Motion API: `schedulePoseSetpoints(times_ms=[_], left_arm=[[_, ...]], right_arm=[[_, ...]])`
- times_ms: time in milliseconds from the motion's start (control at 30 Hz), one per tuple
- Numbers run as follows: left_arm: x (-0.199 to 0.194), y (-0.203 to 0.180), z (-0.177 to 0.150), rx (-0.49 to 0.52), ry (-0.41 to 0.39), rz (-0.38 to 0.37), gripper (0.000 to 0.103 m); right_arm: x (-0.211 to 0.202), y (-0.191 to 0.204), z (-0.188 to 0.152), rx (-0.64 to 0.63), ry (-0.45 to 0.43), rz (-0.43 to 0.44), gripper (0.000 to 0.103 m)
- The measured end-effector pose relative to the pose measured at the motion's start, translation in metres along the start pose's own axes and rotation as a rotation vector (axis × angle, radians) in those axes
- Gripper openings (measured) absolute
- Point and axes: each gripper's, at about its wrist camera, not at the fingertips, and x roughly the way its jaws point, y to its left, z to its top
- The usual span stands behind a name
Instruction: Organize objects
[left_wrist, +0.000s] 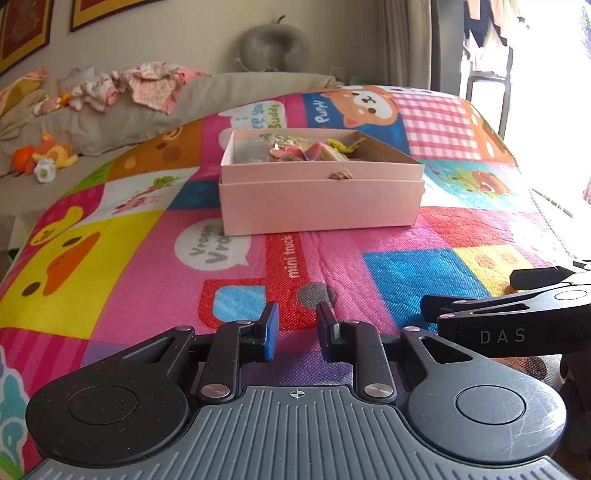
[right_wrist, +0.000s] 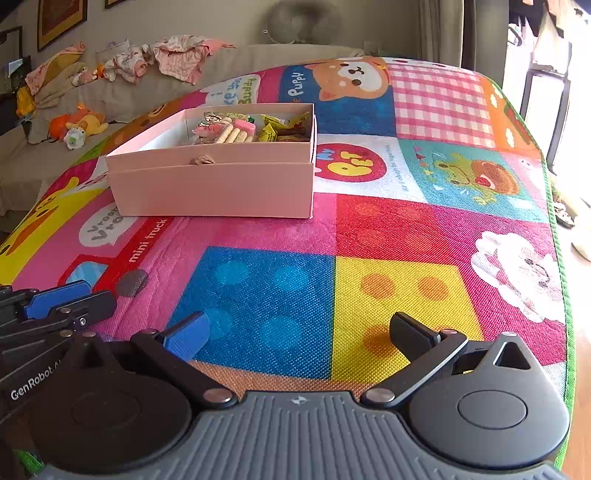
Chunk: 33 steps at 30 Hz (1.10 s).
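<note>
Left gripper (left_wrist: 297, 326): jaws narrowly parted, empty.
Right gripper (right_wrist: 297, 334): jaws wide, empty.
Risk: nudging the pink rectangular cardboard box (right_wrist: 214, 184) could spill its snack packets (right_wrist: 251, 129).

Colourful cartoon play mat (right_wrist: 369, 229) covers floor. Beige sofa (left_wrist: 122, 122) behind, strewn with clothes (left_wrist: 147, 83) and soft toys (left_wrist: 44, 155). Grey neck pillow (left_wrist: 275, 46) against wall. Framed pictures (left_wrist: 24, 27) upper left. Curtain (left_wrist: 404, 40), bright window (left_wrist: 546, 81) right.
</note>
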Motion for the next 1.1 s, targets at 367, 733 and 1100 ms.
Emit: schedulePoseSetpoints(times_ms=[367, 733, 1100], left_arm=[[0.0023, -0.0020, 0.0006, 0.012, -0.002, -0.006, 0.025], [0.0019, -0.0013, 0.0003, 0.009, -0.002, -0.005, 0.025], [0.0017, -0.0047, -0.0002, 0.030, -0.004, 0.011, 0.025]], right_arm=[[-0.0016, -0.0013, -0.0031, -0.003, -0.023, 0.004, 0.103], [-0.0014, -0.0015, -0.0032, -0.003, -0.023, 0.004, 0.103], [-0.0012, -0.0017, -0.0029, -0.003, -0.023, 0.004, 0.103]])
